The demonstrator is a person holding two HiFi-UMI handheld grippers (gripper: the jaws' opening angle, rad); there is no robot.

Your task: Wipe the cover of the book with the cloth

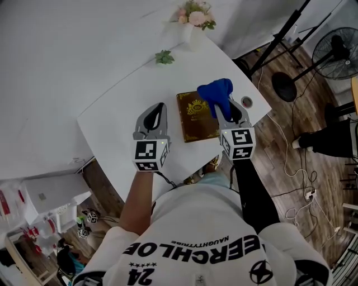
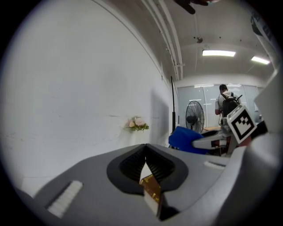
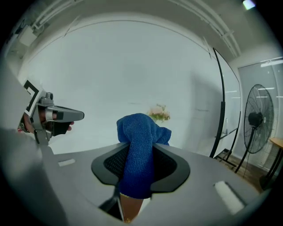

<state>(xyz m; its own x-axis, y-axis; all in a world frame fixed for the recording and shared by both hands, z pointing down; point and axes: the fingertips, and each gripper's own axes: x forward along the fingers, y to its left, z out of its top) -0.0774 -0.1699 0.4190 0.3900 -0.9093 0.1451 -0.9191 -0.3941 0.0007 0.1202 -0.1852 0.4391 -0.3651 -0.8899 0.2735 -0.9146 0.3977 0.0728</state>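
Observation:
A brown book (image 1: 196, 118) with a gold emblem lies on the white table (image 1: 123, 106), between my two grippers. The right gripper (image 1: 228, 109) is shut on a blue cloth (image 1: 215, 94), which bunches up over the book's far right corner. In the right gripper view the cloth (image 3: 139, 145) fills the jaws, and a strip of book (image 3: 130, 207) shows under them. My left gripper (image 1: 160, 106) hovers just left of the book, shut and holding nothing. Below its closed tips (image 2: 145, 148) the book's corner (image 2: 151, 187) shows.
A vase of pink flowers (image 1: 193, 17) and a green leaf (image 1: 164, 57) sit at the table's far side. A small round object (image 1: 246, 102) lies near the right edge. On the floor to the right are a stand base (image 1: 285, 86), a fan (image 1: 335, 50) and cables.

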